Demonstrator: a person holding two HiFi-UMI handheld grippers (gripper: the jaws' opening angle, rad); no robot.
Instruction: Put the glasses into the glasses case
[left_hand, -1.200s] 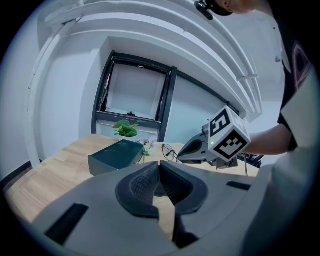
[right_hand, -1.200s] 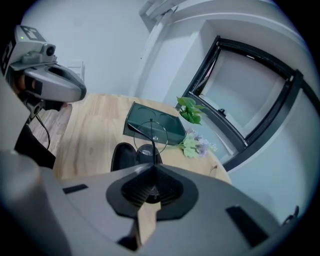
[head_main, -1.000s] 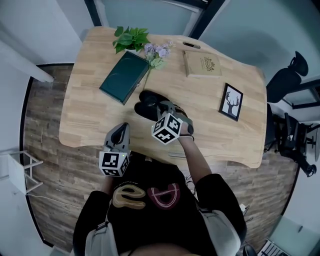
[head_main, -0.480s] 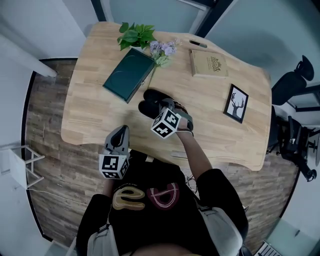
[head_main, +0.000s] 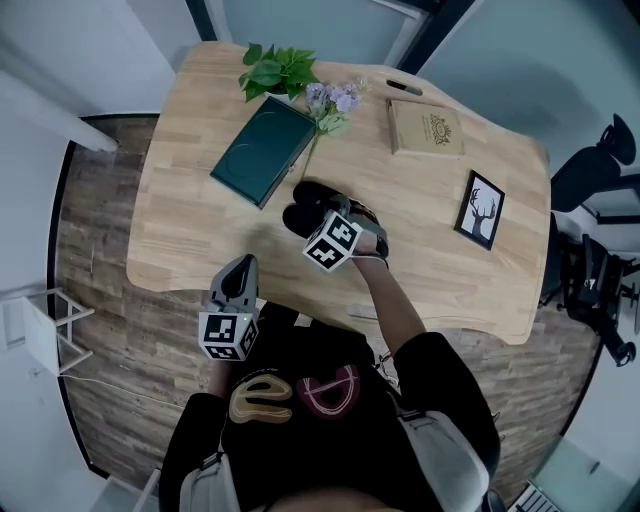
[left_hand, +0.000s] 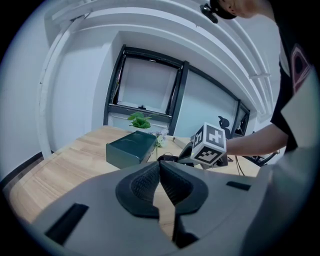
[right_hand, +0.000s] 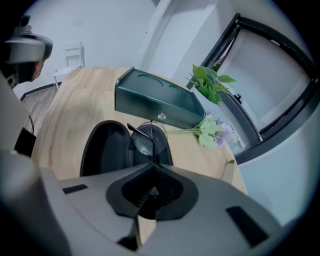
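While right claw pinches the glasses over the open black glasses case, left claw is closed and empty. Light wood surface holds green box, plant, deer picture. Plank floor, office chair.

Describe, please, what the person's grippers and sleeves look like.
Both the left gripper and right gripper have matte grey fingers lined with black textured pads. Each carries a white cube printed with black square markers. The person wears a black short-sleeved top.
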